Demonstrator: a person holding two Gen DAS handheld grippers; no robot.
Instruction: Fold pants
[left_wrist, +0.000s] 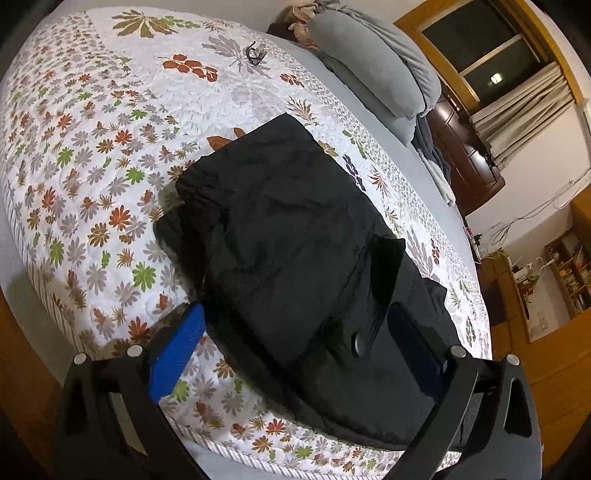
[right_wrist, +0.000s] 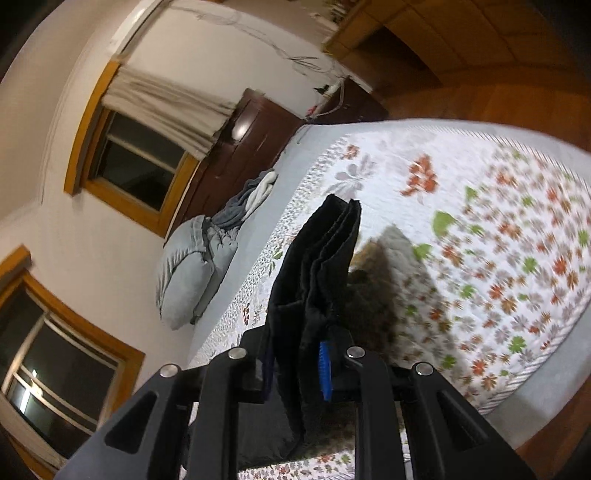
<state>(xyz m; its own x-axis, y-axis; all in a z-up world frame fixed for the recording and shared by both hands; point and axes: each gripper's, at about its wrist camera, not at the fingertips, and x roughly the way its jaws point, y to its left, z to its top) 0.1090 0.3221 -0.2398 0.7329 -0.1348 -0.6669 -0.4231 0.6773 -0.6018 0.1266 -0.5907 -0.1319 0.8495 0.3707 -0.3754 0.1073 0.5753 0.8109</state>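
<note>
Black pants (left_wrist: 280, 229) lie folded in a thick bundle on the flower-patterned quilt (left_wrist: 92, 166), near its front edge. My left gripper (left_wrist: 295, 314) is open just above them, its blue pads (left_wrist: 177, 347) standing wide to either side of the bundle's near end. In the right wrist view, my right gripper (right_wrist: 295, 354) is shut on a stacked fold of the black pants (right_wrist: 325, 258). That fold stands up edge-on above the quilt (right_wrist: 498, 240), with its layers showing. A flap with a round button (left_wrist: 360, 341) sticks up at the bundle's right side.
Grey pillows (left_wrist: 373, 70) and crumpled grey bedding lie along the far side of the bed. A small dark object (left_wrist: 255, 53) rests on the quilt at the back. A dark wooden cabinet (left_wrist: 465, 155) stands behind the bed, with wooden floor around it.
</note>
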